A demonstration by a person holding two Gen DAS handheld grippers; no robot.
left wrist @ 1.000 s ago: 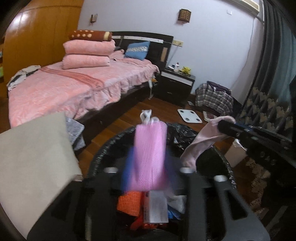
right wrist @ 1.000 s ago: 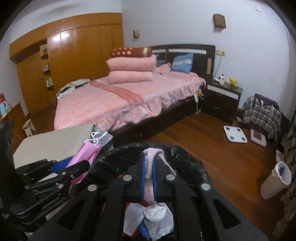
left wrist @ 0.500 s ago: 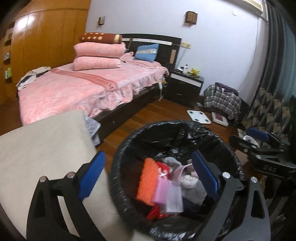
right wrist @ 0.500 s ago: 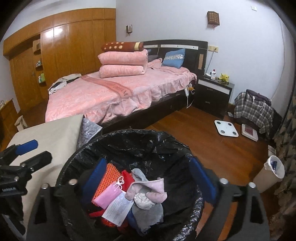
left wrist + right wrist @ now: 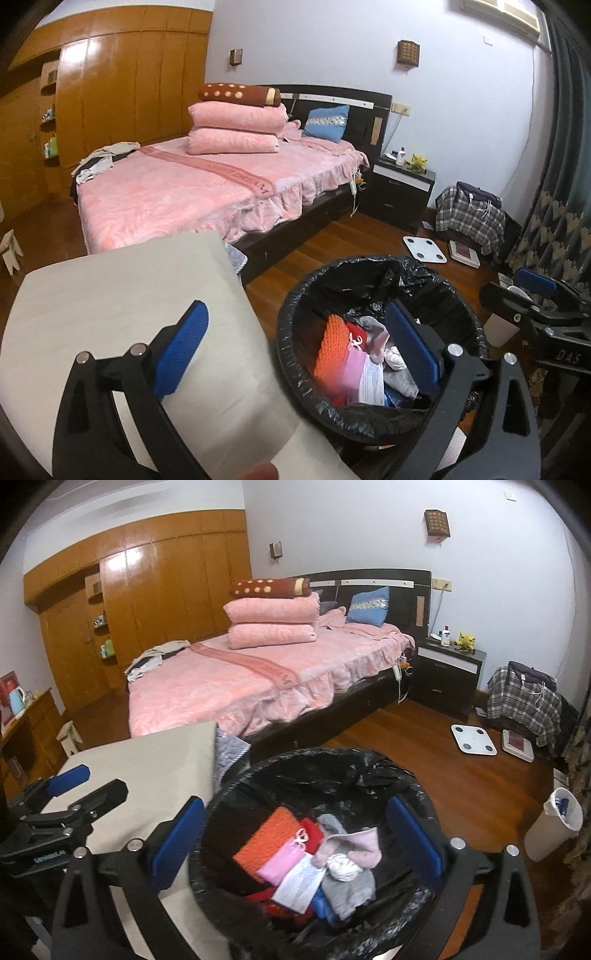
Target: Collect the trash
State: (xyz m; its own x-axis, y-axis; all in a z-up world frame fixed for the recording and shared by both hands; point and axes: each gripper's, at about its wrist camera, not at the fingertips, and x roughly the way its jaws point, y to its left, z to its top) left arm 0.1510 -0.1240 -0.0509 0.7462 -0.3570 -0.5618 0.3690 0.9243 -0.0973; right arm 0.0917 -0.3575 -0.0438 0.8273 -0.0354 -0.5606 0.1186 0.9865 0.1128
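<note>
A bin lined with a black bag [image 5: 291, 332] [image 5: 332, 760] stands beside a beige table [image 5: 110, 295] [image 5: 147, 760]. Inside lie an orange cloth [image 5: 264, 840], a pink mask [image 5: 282, 860], a white paper [image 5: 301, 880], a pink sock [image 5: 364, 845] and grey cloth [image 5: 349, 886]. My left gripper [image 5: 295, 347] is open and empty, over the table edge and the bin's left rim. My right gripper [image 5: 295, 842] is open and empty above the bin. Each gripper shows in the other's view: the right one [image 5: 532, 295], the left one [image 5: 74, 786].
A pink bed [image 5: 192, 192] with stacked blankets stands behind. A dark nightstand [image 5: 448, 672], a white scale [image 5: 474, 739], a plaid bag [image 5: 524, 701] and a small white bin [image 5: 554, 823] are on the wooden floor to the right. Wooden wardrobes [image 5: 147, 598] line the left wall.
Both grippers have opened. The pink mask left the left gripper and the pink sock left the right gripper; both now lie in the bin. Both grippers have pulled back and up.
</note>
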